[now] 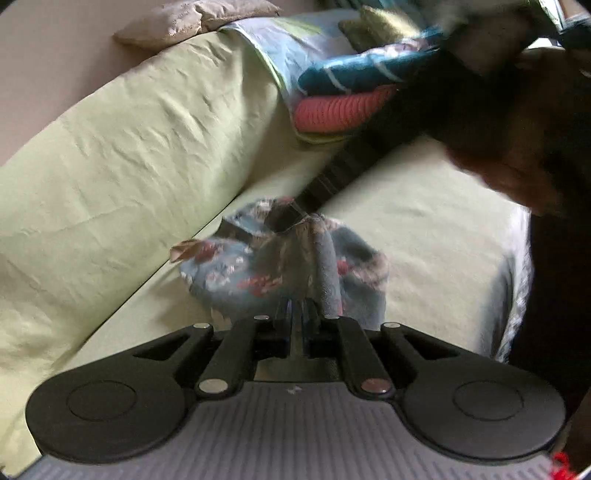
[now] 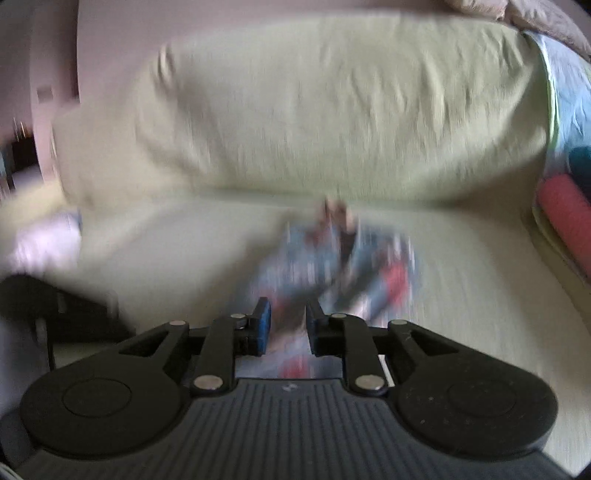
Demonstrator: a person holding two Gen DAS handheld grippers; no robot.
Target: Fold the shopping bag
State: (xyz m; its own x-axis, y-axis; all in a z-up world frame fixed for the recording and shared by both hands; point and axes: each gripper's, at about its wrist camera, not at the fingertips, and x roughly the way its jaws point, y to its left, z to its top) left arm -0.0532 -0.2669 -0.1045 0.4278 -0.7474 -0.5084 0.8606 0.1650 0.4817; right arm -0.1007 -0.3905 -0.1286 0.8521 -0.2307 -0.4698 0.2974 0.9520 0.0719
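Observation:
The shopping bag [image 1: 284, 262], blue-grey cloth with red and white flowers, lies crumpled on the green sofa seat [image 1: 424, 221]. My left gripper [image 1: 297, 310] is shut at the bag's near edge, and a strip of its cloth rises to the fingers. My right gripper [image 1: 290, 218] reaches in from the upper right with its tip at the bag's raised far fold, a hand [image 1: 517, 155] behind it. In the blurred right wrist view the right gripper [image 2: 288, 314] is open, its blue pads [image 2: 263, 317] apart, with the bag [image 2: 332, 266] just beyond and below them.
The green sofa backrest [image 1: 147, 129] runs behind the bag. Folded cloths, teal and pink [image 1: 343, 110], are stacked at the seat's far end, also seen as a pink roll [image 2: 565, 214]. A beige cushion [image 1: 192, 18] tops the backrest. A dark blurred shape [image 2: 55, 310] sits at lower left.

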